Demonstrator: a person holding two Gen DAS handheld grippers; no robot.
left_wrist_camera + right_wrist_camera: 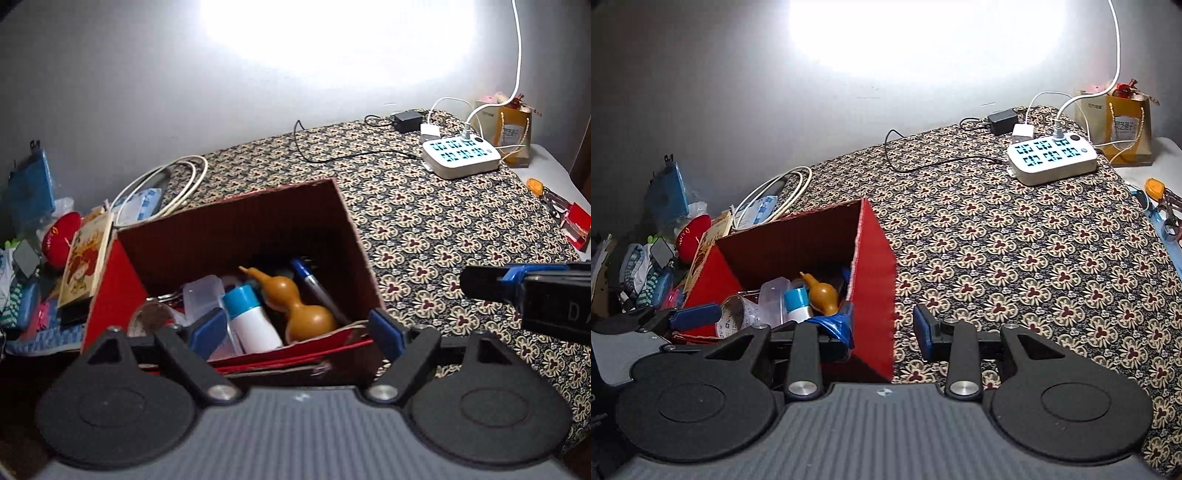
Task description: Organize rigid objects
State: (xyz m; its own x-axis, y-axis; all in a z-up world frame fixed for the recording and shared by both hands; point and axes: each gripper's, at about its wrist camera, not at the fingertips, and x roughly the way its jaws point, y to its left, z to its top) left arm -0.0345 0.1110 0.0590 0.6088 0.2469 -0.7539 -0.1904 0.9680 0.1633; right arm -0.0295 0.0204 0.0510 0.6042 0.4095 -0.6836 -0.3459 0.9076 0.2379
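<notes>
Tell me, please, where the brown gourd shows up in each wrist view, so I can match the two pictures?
Left wrist view: the brown gourd lies lower centre, inside the red box, right of the white bottle with the blue cap.
Right wrist view: the gourd sits lower left of centre, in the same box.
Shared landmark: the white power strip, upper right in both.

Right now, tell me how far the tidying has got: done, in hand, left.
Done: the red box already holds a gourd, a white bottle with a blue cap, a pen and a clear container. In hand: nothing; the left gripper and right gripper both stand open and empty. Left: small items at the patterned cloth's right edge and the clutter left of the box.
</notes>
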